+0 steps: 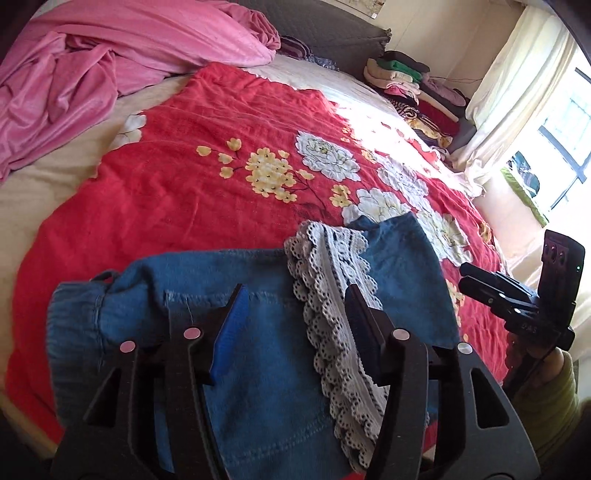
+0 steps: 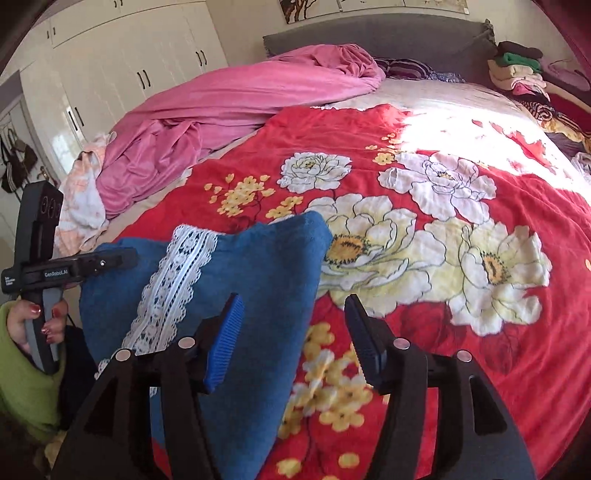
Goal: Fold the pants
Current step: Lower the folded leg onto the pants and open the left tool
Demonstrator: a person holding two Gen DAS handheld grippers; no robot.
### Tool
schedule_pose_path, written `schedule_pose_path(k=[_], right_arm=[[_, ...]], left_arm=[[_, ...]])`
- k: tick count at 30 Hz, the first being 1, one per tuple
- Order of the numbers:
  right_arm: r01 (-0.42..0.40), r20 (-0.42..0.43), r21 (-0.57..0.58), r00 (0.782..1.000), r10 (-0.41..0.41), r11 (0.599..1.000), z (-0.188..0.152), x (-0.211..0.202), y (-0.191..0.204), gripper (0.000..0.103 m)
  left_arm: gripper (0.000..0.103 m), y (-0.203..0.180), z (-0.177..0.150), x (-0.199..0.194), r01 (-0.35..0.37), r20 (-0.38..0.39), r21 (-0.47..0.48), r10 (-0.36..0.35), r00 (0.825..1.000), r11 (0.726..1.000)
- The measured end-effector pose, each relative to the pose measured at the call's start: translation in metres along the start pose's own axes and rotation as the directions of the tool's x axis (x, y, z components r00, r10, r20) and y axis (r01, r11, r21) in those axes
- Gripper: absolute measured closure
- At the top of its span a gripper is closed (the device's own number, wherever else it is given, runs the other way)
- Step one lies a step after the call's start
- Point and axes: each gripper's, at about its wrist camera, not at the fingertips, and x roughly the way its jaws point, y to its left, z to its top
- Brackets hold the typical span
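Observation:
Blue denim pants (image 1: 266,332) with a white lace trim (image 1: 332,295) lie folded on the red floral bedspread (image 1: 184,184). My left gripper (image 1: 295,288) hovers open just above them, with denim and lace showing between the fingers and neither pad pressing. My right gripper (image 2: 293,297) is open too. Its left finger is over the right edge of the pants (image 2: 258,280) and its right finger is over bare bedspread (image 2: 480,332). In each wrist view the other gripper shows from the side: the right gripper (image 1: 464,275), and the left gripper (image 2: 131,256) held by a hand in a green sleeve.
A rumpled pink blanket (image 1: 129,55) covers the far left of the bed. A stack of folded clothes (image 1: 406,85) stands at the far right by the grey headboard (image 2: 369,33). A curtained window (image 1: 554,129) is on the right and white wardrobes (image 2: 129,55) on the left.

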Motion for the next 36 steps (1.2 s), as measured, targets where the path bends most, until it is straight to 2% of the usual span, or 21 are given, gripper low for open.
schedule_pose_path(k=[7,9,11,14,15,16,17,19,21,25,29,32,36], right_arm=[[-0.02,-0.076,-0.007,0.997,0.019,1.0,-0.043,-0.01,0.014,0.046],[-0.027,-0.094,0.007,0.995,0.028,1.0,-0.053,-0.009,0.015,0.046],[-0.041,-0.12,0.014,0.992,0.043,0.999,-0.063,-0.005,0.016,0.046],[-0.055,-0.137,0.017,0.989,0.057,0.998,-0.073,0.0,0.021,0.045],[-0.059,-0.14,0.018,0.988,0.061,0.998,-0.075,0.001,0.023,0.045],[-0.064,-0.139,0.015,0.988,0.066,0.998,-0.077,0.001,0.026,0.045],[-0.066,-0.138,0.01,0.988,0.067,0.998,-0.077,0.0,0.028,0.045],[-0.06,-0.133,-0.021,0.99,0.057,0.998,-0.075,-0.005,0.034,0.045],[-0.044,-0.097,-0.053,0.995,0.039,0.998,-0.072,-0.015,0.038,0.045],[-0.05,-0.005,-0.13,0.999,0.05,0.99,-0.061,-0.029,0.053,0.045],[-0.061,-0.06,-0.164,0.997,0.051,0.985,-0.064,-0.008,0.064,0.045],[-0.034,-0.133,-0.174,0.991,0.011,0.984,-0.075,0.012,0.065,0.045],[-0.034,-0.144,-0.146,0.99,0.013,0.989,-0.077,0.017,0.062,0.046]], left_arm=[[0.056,-0.027,-0.045,-0.017,0.06,-0.049,-0.02,-0.061,0.997,0.998],[0.056,-0.032,-0.057,-0.015,0.064,-0.079,-0.027,-0.066,0.995,0.998],[0.056,-0.034,-0.07,-0.008,0.094,-0.132,-0.065,-0.102,0.986,0.993],[0.056,-0.043,-0.085,0.005,0.071,-0.18,-0.057,-0.08,0.98,0.996],[0.061,-0.047,-0.088,0.009,0.057,-0.181,-0.034,-0.063,0.981,0.998],[0.085,-0.052,-0.09,0.013,0.025,-0.181,0.005,-0.024,0.983,1.0],[0.088,-0.052,-0.091,0.015,-0.004,-0.18,0.018,0.008,0.984,1.0],[0.088,-0.052,-0.089,0.012,-0.017,-0.175,0.041,0.024,0.984,0.999],[0.088,-0.052,-0.09,0.006,-0.074,-0.152,0.076,0.085,0.985,0.994],[0.086,-0.047,-0.094,0.01,-0.083,-0.165,0.073,0.094,0.982,0.994],[0.083,-0.05,-0.092,0.008,-0.092,-0.156,0.08,0.103,0.982,0.993],[0.078,-0.049,-0.093,0.004,-0.089,-0.15,0.075,0.1,0.984,0.993],[0.076,-0.05,-0.093,-0.004,-0.093,-0.133,0.084,0.104,0.986,0.992]])
